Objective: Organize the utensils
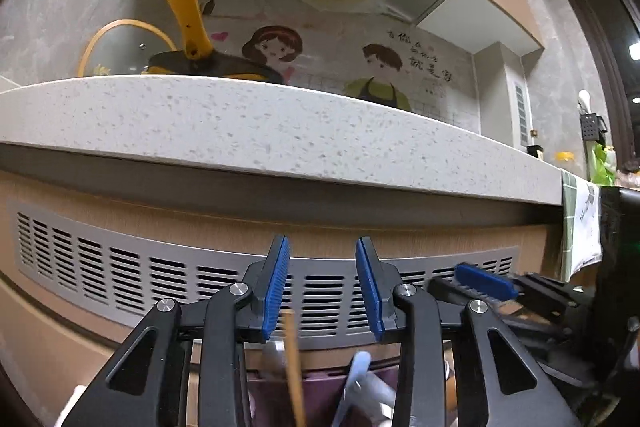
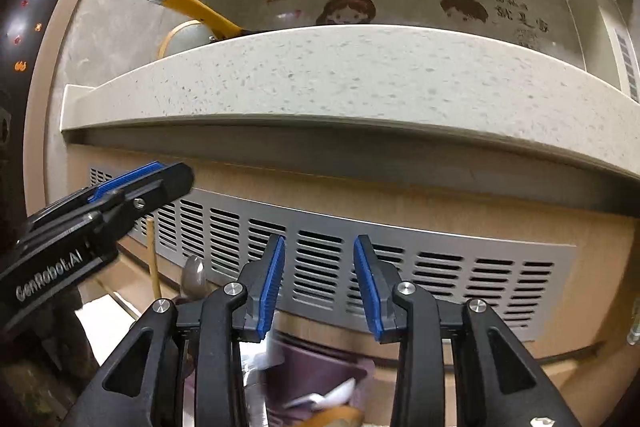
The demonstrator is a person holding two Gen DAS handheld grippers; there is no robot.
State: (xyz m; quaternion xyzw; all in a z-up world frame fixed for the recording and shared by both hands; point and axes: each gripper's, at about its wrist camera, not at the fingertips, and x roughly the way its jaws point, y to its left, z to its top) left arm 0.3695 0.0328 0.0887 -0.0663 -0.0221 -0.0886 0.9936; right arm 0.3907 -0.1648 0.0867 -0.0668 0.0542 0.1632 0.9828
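Nearest you: left tongs (image 1: 322, 283) spread, nothing between the blue pads. Right tongs (image 2: 318, 283) likewise spread and empty. Both hang level, side by side, below the counter's front edge.

Just under them, one purple holder (image 2: 320, 367) of utensils: one wooden chopstick (image 1: 294, 367), one pale blue handle (image 1: 354, 383), one metal spoon (image 2: 194, 277) upright. Other pieces blurred; count unsure.

Behind: one grey vent grille (image 1: 120, 275) in the cabinet face. Above, speckled counter (image 1: 248, 131). On it, one yellow-handled pan (image 1: 186, 23), one glass lid (image 1: 120, 47) leaning at the wall.
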